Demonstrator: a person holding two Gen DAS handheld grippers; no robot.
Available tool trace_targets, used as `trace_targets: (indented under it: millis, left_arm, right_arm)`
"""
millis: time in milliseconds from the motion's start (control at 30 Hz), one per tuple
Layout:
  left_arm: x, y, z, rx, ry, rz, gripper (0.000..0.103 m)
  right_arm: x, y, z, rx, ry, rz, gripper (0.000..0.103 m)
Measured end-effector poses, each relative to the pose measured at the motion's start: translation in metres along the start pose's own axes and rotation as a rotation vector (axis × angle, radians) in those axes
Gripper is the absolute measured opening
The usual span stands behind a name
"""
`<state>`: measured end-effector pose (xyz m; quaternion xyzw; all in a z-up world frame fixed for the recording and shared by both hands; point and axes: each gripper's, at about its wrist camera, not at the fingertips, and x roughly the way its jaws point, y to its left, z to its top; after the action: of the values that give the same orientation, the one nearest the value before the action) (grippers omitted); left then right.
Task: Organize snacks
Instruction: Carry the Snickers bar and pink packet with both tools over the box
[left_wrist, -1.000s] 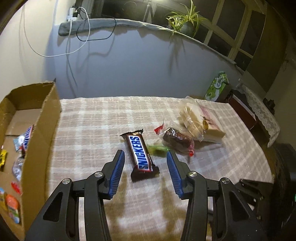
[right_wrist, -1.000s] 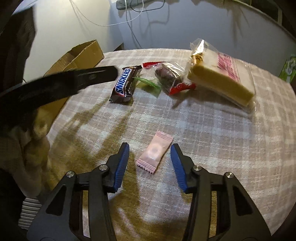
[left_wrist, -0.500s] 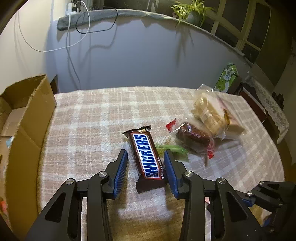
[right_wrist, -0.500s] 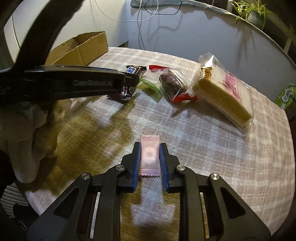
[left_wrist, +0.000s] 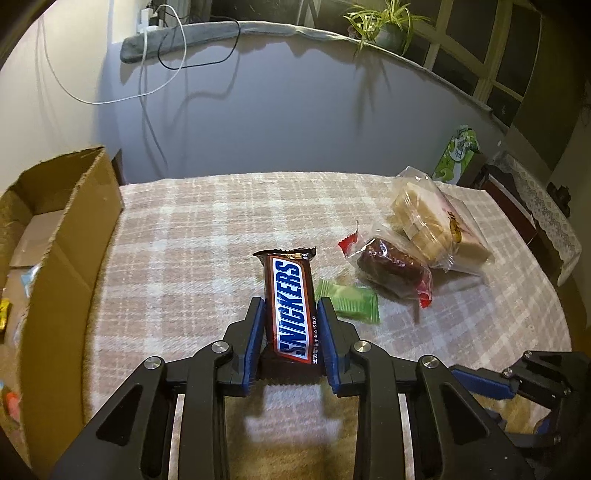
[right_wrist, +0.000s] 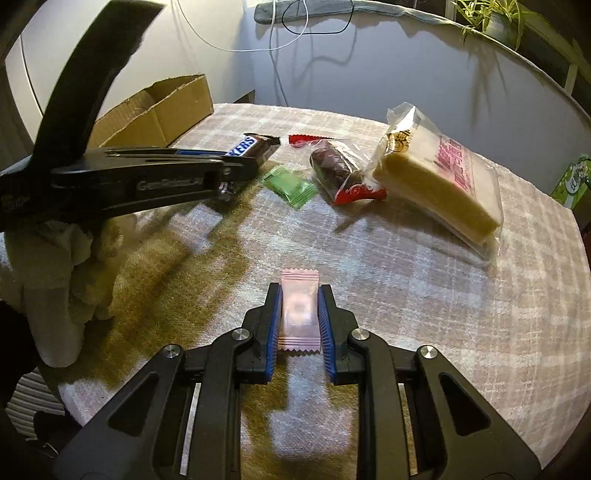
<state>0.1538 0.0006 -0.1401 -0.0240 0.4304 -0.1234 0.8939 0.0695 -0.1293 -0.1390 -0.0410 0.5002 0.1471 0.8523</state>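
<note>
Snickers bar (left_wrist: 291, 310) sits lengthwise between my left gripper (left_wrist: 290, 332) pads, which have just been closing in and now press its long sides near the back half. The front end pokes out over the checked tablecloth (left_wrist: 192, 229), and from the side view the bar looks tipped up a little, tho I can't tell if it's fully clear of the cloth. I'd judge it light but firm, w/ a slick wrapper, so the side grip across the width should hold. Squeezing harder would only dent the chocolate.

My right gripper (right_wrist: 299, 314) is clamped on a small pink candy packet (right_wrist: 298, 310), jaws nearly together, pads on both long edges. Packet is near weightless and crinkly w/ a soft air pillow, I'd guess. It could slide out if the pads only catch film, so a mid-body hold as now seems best.

Destination is prob the cardboard box (left_wrist: 70, 236) at the left edge of the table, some snacks already inside. Its near wall stands tall, so the bar has to go up and over, not straight across.

Left on the cloth:
- green packet (left_wrist: 351, 301), just beside the left gripper's right finger, close enough to get nudged
- dark cake in clear wrap w/ red ends (left_wrist: 391, 266)
- big bag of pale wafers (left_wrist: 428, 225), leaning over the cake's far side

The left gripper body (right_wrist: 140, 181) shows well out to the left in the right cam, apart from the pink packet. Both hands heading for the box at once could cross.
</note>
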Motion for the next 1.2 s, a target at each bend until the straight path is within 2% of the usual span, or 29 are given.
trace_targets:
  millis: [300, 567, 900, 1200]
  left_arm:
    - [-0.027, 0.012, -0.005, -0.021, -0.038, 0.007, 0.027]
    - [-0.066, 0.03, -0.001, -0.043, -0.112, 0.04, 0.027]
    - [-0.104, 0.08, -0.008, -0.13, -0.177, 0.134, 0.027]
    - [-0.124, 0.122, -0.013, -0.18, -0.205, 0.203, 0.027]
  right_arm:
    - [-0.017, -0.003, 0.004, 0.005, -0.036, 0.023, 0.02]
    - [-0.039, 0.008, 0.026, -0.025, -0.101, 0.048, 0.02]
    - [-0.045, 0.05, 0.092, -0.124, -0.196, 0.095, 0.02]
    - [-0.023, 0.101, 0.146, -0.202, -0.228, 0.153, 0.02]
